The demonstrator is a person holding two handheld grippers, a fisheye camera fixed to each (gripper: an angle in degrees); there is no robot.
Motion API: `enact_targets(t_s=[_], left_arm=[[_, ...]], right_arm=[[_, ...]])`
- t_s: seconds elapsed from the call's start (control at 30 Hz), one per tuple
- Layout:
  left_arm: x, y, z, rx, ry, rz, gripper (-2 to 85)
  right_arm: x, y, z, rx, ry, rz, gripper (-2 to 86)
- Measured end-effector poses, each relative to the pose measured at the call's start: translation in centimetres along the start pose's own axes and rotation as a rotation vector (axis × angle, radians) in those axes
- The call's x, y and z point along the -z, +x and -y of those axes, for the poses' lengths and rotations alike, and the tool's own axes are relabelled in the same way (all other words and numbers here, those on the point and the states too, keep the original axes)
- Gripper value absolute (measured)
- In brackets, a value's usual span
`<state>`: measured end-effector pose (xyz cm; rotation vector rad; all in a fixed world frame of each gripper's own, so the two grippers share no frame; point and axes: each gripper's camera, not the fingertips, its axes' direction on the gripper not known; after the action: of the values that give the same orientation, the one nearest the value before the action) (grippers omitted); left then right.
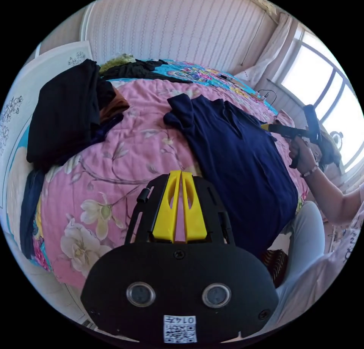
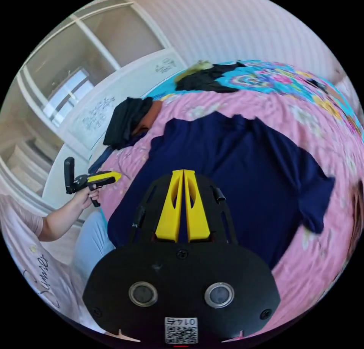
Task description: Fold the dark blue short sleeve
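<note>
The dark blue short-sleeved shirt [image 1: 235, 155] lies spread flat on a pink floral bedcover [image 1: 125, 155]. In the right gripper view the shirt [image 2: 235, 174] shows both sleeves out to the sides. My left gripper [image 1: 181, 173] hovers over the bedcover beside the shirt's edge, its yellow jaws pressed together with nothing between them. My right gripper [image 2: 183, 172] hangs above the shirt's lower part, jaws also together and holding nothing. The right gripper [image 1: 267, 127] appears in the left gripper view, held in a hand over the shirt's far side. The left gripper [image 2: 115, 176] appears at the bed's edge in the right gripper view.
A pile of black and brown clothes [image 1: 72, 113] lies on the bed near the white headboard [image 1: 22, 98]. More dark garments [image 1: 136, 70] lie on a bright patterned blanket [image 1: 197, 72] at the far side. A window [image 1: 326, 91] is close by. The person's sleeve and leg stand next to the bed.
</note>
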<state>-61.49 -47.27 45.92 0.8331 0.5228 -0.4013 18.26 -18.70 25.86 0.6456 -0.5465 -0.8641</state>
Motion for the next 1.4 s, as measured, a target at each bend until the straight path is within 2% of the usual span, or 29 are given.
enact_targets(t_s=[0.13,0.3,0.37,0.47,0.57,0.7,0.87,1.07,1.2,1.3,1.4], left_arm=[[0.6,-3.1,2.2,0.052,0.081,0.022,4.0],[-0.3,-7.9,7.9,0.161,0.1,-0.112,8.4],[-0.9,-8.9,9.2,0.177,0.078,-0.086,7.8],[-2.9,-11.1,10.4,0.189,-0.09,-0.146,2.0],[0.6,-12.6,9.5,0.172,-0.002,-0.221,-0.3],[5.4,-13.3,5.8,0.164,0.082,-0.2,-0.8],[4.6,-12.7,4.0,0.121,-0.017,-0.102,-0.7],[6.0,-12.8,3.1,0.065,-0.002,-0.007,-0.6],[7.1,-13.8,2.5,0.066,0.003,-0.016,-0.7],[7.9,-13.8,2.1,0.041,0.009,0.022,-0.7],[8.6,-13.8,1.8,0.015,0.009,0.065,-0.8]], right_arm=[[-8.4,-3.8,6.1,0.12,-0.055,0.105,2.1],[-19.2,-7.8,12.9,0.198,-0.139,0.0,7.8],[-22.4,-8.9,14.6,0.235,-0.165,-0.084,8.4],[-27.1,-9.0,16.2,0.227,-0.219,-0.149,8.7],[-29.8,-8.9,16.3,0.249,-0.227,-0.126,8.5],[-34.0,-9.0,15.9,0.285,-0.285,-0.139,8.1],[-39.3,-10.0,15.3,0.305,-0.342,-0.111,6.6],[-46.5,-12.0,15.1,0.349,-0.441,-0.115,7.8],[-48.8,-10.6,15.8,0.259,-0.419,-0.147,10.3],[-51.2,-9.5,15.6,0.273,-0.457,-0.239,8.4],[-52.5,-8.0,15.6,0.209,-0.476,-0.214,6.2]])
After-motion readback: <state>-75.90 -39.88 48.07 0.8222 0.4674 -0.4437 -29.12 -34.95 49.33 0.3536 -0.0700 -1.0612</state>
